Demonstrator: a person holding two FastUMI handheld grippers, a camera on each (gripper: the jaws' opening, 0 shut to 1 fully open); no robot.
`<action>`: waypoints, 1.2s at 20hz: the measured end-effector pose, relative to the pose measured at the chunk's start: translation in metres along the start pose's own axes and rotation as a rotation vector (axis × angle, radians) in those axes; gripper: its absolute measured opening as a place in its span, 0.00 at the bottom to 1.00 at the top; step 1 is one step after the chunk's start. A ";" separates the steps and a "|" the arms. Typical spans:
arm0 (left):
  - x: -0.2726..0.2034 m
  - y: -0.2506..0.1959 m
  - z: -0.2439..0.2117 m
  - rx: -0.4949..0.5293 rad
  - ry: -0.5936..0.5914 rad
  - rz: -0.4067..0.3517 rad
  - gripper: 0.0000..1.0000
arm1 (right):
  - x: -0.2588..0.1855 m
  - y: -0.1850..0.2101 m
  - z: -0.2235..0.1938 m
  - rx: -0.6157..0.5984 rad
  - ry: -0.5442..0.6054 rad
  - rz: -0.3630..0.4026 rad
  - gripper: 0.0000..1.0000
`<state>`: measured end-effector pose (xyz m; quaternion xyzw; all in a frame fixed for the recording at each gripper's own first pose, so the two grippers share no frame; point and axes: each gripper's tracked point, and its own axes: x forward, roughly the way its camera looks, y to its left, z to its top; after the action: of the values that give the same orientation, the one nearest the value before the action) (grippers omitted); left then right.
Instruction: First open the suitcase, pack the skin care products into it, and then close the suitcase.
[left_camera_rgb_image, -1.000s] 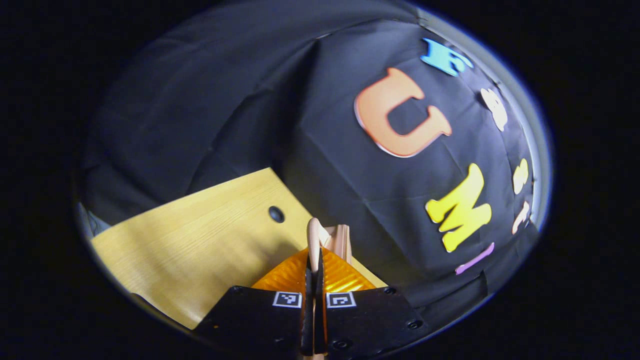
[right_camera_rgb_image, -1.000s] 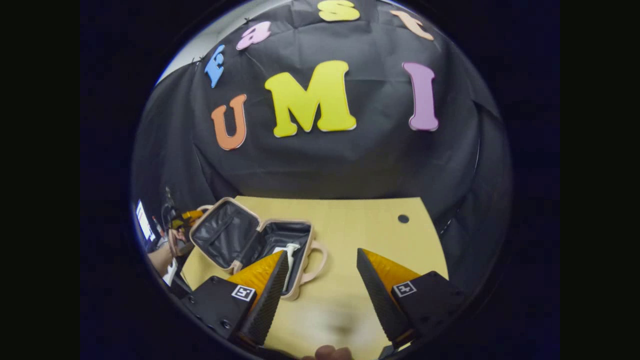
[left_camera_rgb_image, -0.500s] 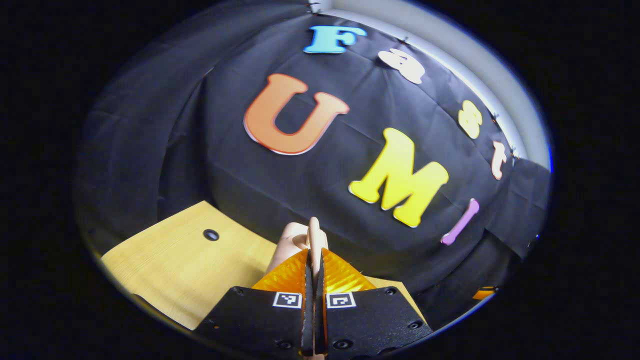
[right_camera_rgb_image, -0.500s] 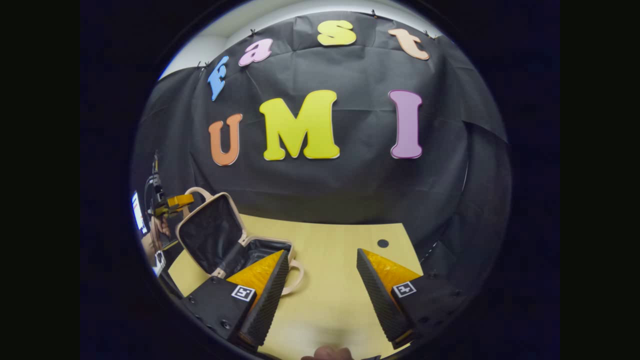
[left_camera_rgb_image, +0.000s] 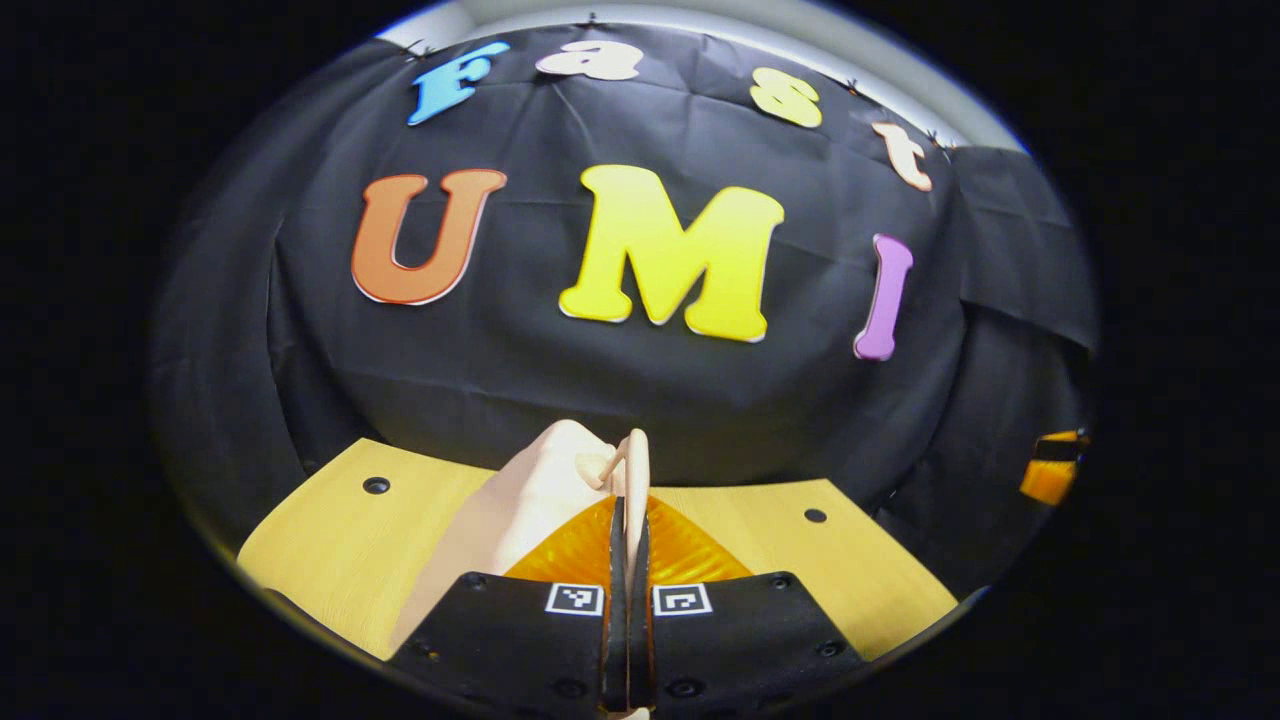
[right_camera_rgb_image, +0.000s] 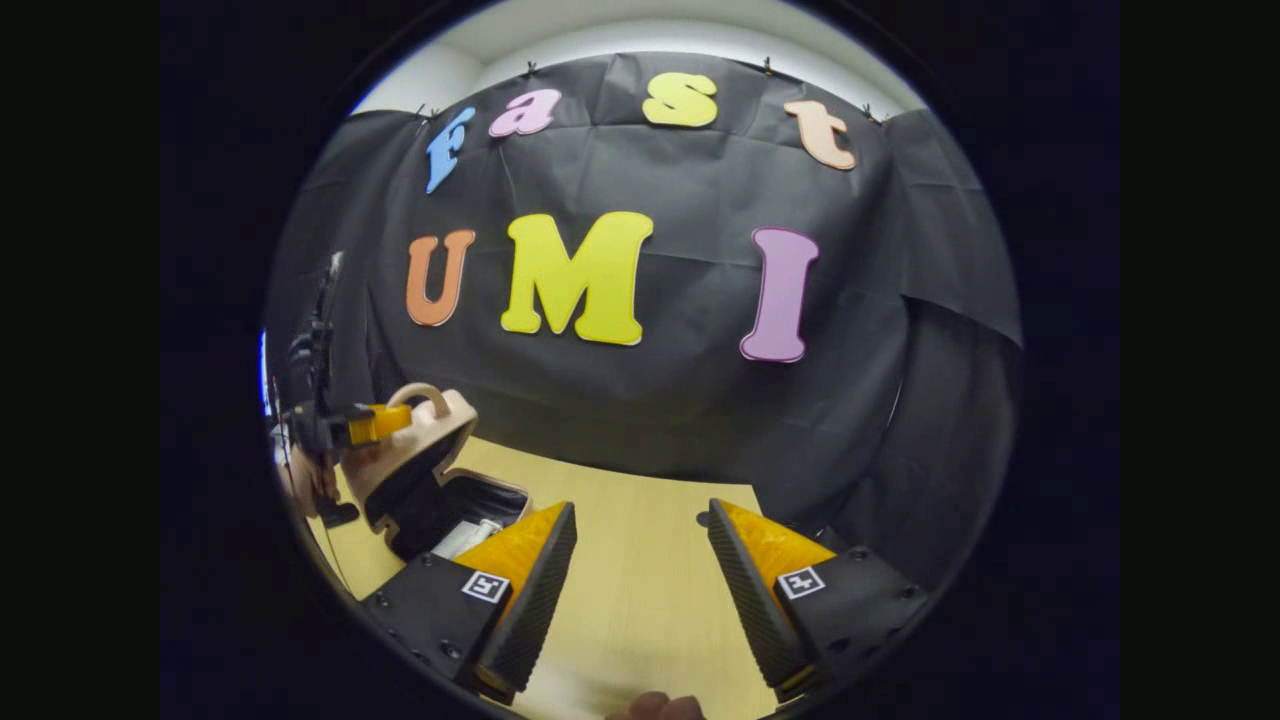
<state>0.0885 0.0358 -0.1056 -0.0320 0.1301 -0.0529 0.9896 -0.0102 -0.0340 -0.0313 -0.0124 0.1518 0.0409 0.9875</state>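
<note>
Lid half lowered, your left gripper (left_camera_rgb_image: 627, 520) pinching its handle

Your left fingers clamp the thin looped handle (left_camera_rgb_image: 634, 470) of the smooth beige suitcase (right_camera_rgb_image: 420, 470) lid, over the wood-grain table (right_camera_rgb_image: 640, 560); a white skin care product (right_camera_rgb_image: 470, 537) lies in the dark-lined base. Your right gripper (right_camera_rgb_image: 640, 590) hovers, ribbed pads well apart

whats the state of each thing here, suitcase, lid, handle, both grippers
suitcase: partly open, lid tilted over the base
lid: half lowered, not shut
lid handle: pinched between the left gripper's jaws
skin care product: lying inside the suitcase
left gripper: shut on the lid handle
right gripper: open, empty, over the table
</note>
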 end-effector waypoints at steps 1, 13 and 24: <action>0.003 -0.013 -0.012 0.032 0.015 0.003 0.04 | -0.001 -0.009 -0.003 0.008 0.006 -0.012 0.77; 0.054 -0.100 -0.143 0.219 0.288 -0.007 0.04 | -0.020 -0.091 -0.040 0.025 0.095 -0.128 0.76; 0.065 -0.125 -0.193 0.188 0.435 0.049 0.16 | -0.011 -0.120 -0.062 0.062 0.151 -0.087 0.78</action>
<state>0.0888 -0.1047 -0.2986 0.0755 0.3357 -0.0465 0.9378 -0.0292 -0.1566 -0.0859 0.0086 0.2262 -0.0079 0.9740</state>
